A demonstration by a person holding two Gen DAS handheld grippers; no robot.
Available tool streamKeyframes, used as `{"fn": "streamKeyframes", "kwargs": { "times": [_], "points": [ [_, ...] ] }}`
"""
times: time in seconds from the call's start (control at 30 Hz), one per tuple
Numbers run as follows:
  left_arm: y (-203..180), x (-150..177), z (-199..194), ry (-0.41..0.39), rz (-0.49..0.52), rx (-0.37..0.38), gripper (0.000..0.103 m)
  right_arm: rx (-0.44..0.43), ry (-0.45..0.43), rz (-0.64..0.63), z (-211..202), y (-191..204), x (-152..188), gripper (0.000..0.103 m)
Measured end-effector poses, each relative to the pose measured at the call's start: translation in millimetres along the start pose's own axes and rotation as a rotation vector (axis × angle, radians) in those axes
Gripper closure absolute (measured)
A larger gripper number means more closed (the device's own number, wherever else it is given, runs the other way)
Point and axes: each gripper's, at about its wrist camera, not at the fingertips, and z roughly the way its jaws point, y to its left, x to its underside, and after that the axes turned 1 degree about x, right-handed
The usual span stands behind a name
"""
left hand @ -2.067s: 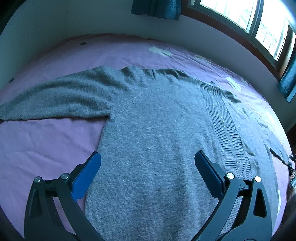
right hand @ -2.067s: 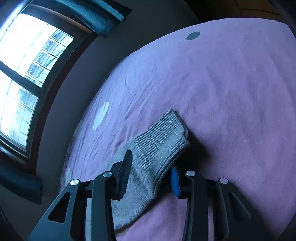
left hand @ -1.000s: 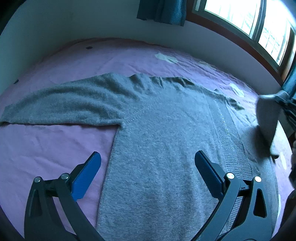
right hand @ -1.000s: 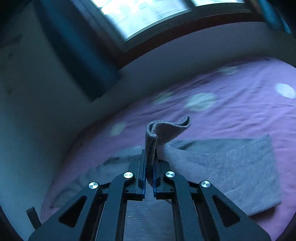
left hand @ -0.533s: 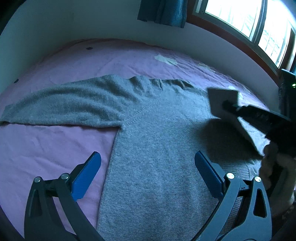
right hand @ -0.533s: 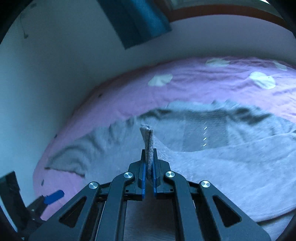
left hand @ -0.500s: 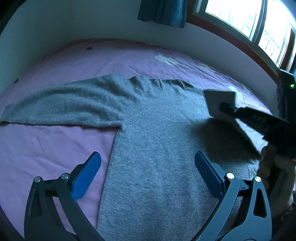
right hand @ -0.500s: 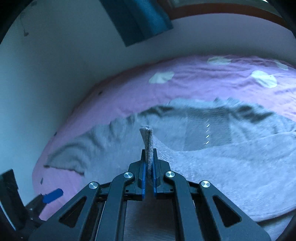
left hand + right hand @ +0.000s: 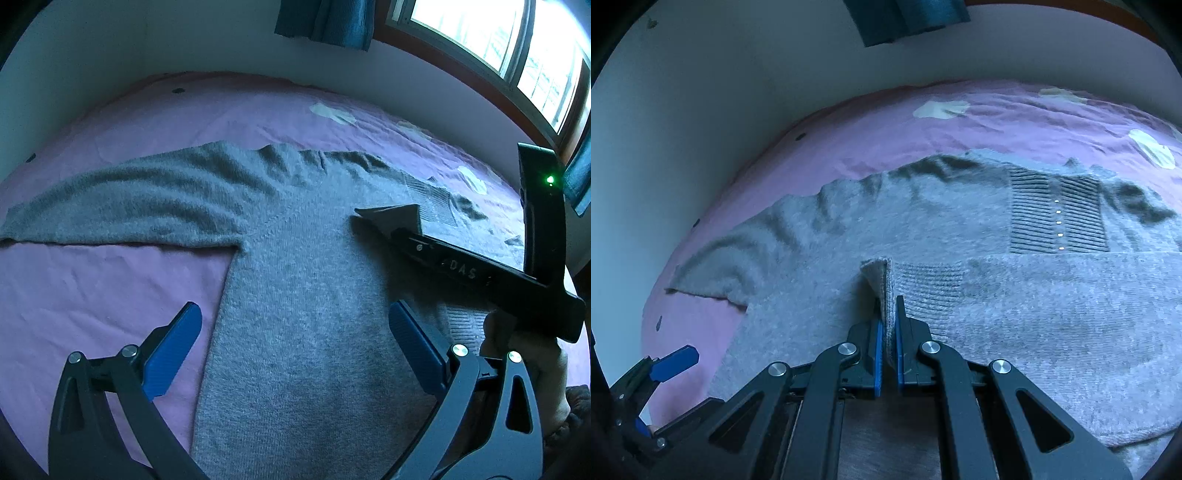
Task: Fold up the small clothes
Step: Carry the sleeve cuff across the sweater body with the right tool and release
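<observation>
A grey knit sweater (image 9: pixel 303 295) lies flat on a purple bed sheet (image 9: pixel 92 280), its left sleeve (image 9: pixel 122 203) stretched out to the left. My right gripper (image 9: pixel 888 306) is shut on the ribbed cuff of the right sleeve (image 9: pixel 882 284) and holds it low over the sweater's chest, with the sleeve (image 9: pixel 1052 314) folded across the body. The right gripper also shows in the left wrist view (image 9: pixel 397 227). My left gripper (image 9: pixel 295 328) is open and empty above the sweater's lower body.
The sheet (image 9: pixel 886 122) has pale patches (image 9: pixel 940 109). A wall (image 9: pixel 147 48) runs behind the bed. A window (image 9: pixel 498 44) with blue curtains (image 9: pixel 325 20) stands at the back right. The person's hand (image 9: pixel 524 354) holds the right gripper.
My right gripper shut on the sleeve cuff, lifted it and carried it left across the sweater, then lowered it onto the chest. My left gripper has stayed open in place.
</observation>
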Motion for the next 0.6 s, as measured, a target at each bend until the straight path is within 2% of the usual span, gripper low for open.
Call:
{"fn": "streamKeyframes", "kwargs": {
  "times": [0.4,0.6],
  "points": [
    [0,1,4,0.008,0.001,-0.001,0.002,-0.02,0.065,-0.046,16,15,7,0.098],
    [-2,2,5,0.012,0.005,-0.001,0.002,-0.091,0.085,-0.035,16,16,11,0.091]
  ]
}}
